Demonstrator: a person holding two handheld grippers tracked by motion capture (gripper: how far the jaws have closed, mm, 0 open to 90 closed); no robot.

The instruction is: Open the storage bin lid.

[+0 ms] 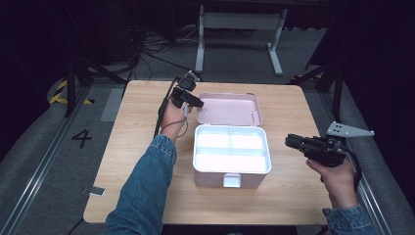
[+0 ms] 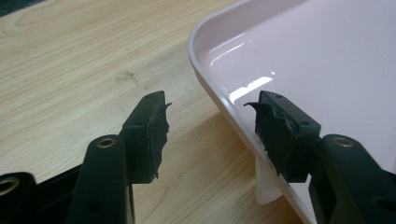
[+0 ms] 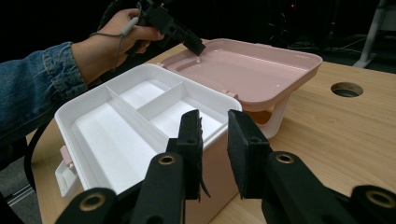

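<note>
The pink box [image 1: 230, 169] stands open on the wooden table [image 1: 137, 196], its lid [image 1: 230, 108] folded back flat behind the white divided tray [image 1: 231, 149]. The left tool [image 1: 188, 99] is at the lid's near-left corner, jaws parted and gripping nothing. In the left gripper view, the lid's rim [image 2: 224, 105] runs between the two jaws, one jaw over the lid's glossy inside and the other over bare table; contact with the rim cannot be confirmed. The right tool [image 1: 293, 142] hovers beside the right wall of the box, clear of it, jaws slightly apart and empty. In the right gripper view, the tray [image 3: 140, 112] lies directly ahead of the right tool [image 3: 214, 154], with the lid [image 3: 252, 70] beyond it and the front latch [image 3: 65, 163] to the lower left.
</note>
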